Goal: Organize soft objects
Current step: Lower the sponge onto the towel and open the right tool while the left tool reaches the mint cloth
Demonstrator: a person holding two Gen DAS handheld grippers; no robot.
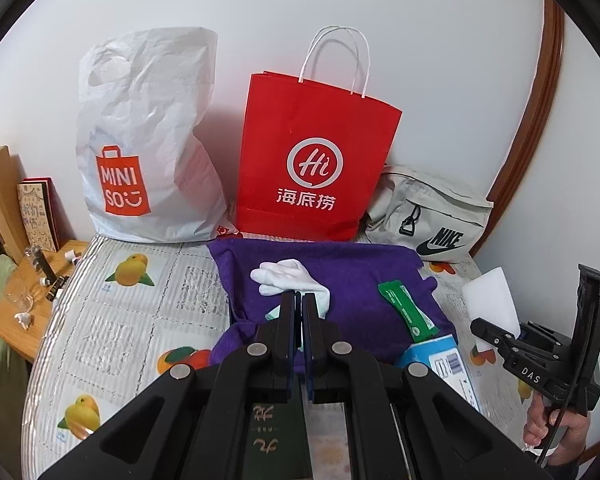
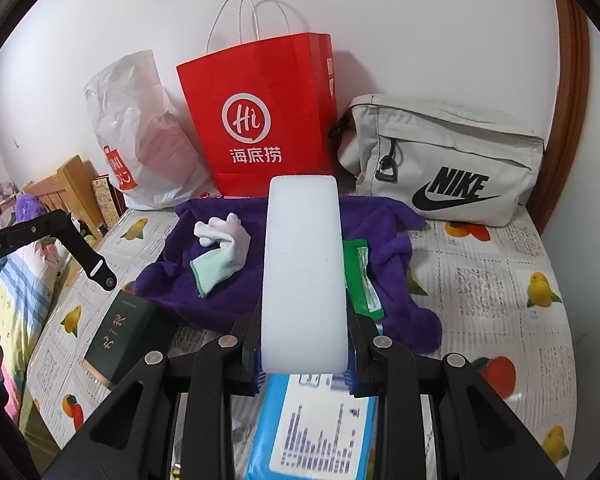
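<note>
right gripper (image 2: 304,360) was clamped on the white sponge block (image 2: 303,272), upright between its jaws, light and squashy so best held low by the sides; left gripper (image 1: 298,304) was shut empty; white glove (image 1: 288,282) just ahead of it

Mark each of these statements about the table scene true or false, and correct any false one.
1. The right tongs hold a white foam block. True.
2. The left tongs stand wide open. False: they are shut, with nothing between them.
3. A white glove lies on the purple towel. True.
4. The red paper bag lies flat on the table. False: it stands upright against the wall.
5. The grey Nike bag sits beside the red paper bag. True.
</note>
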